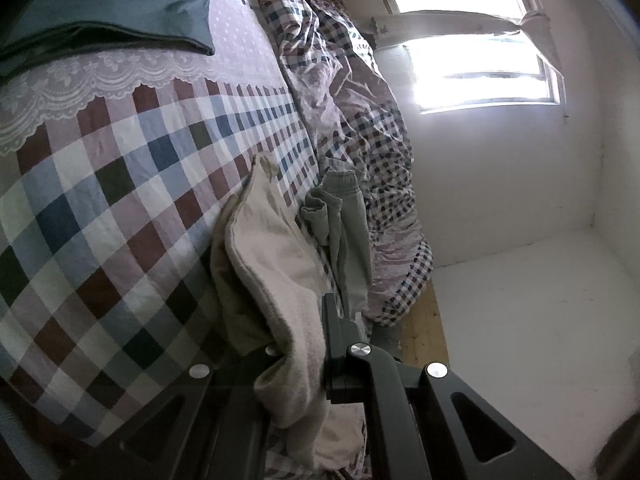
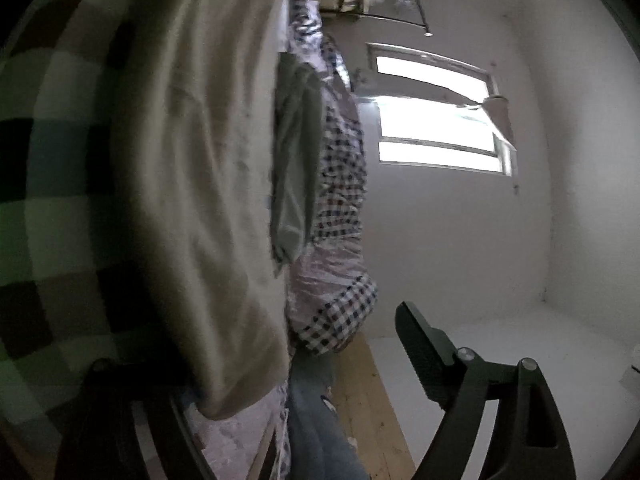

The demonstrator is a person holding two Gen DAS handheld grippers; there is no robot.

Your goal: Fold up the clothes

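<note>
A cream, fleecy garment [image 1: 264,264] lies on the checked bedsheet [image 1: 120,200], and my left gripper [image 1: 304,344] is shut on its near edge, the cloth bunched between the black fingers. Beside it sits a crumpled grey-green garment [image 1: 348,224]. In the blurred right wrist view the same cream garment [image 2: 208,184] fills the middle, close to the lens. My right gripper [image 2: 256,360] is open wide. One finger [image 2: 420,344] stands well apart from the cloth; the other finger [image 2: 100,372] is dark and half hidden beside it. The grey-green garment [image 2: 292,160] shows beyond.
A rumpled checked duvet [image 1: 360,120] runs along the bed's far side. A dark teal pillow [image 1: 112,4] lies at the head. The wooden bed edge [image 2: 368,400], blue denim [image 2: 316,420], a white wall and a bright window [image 1: 476,68] lie beyond.
</note>
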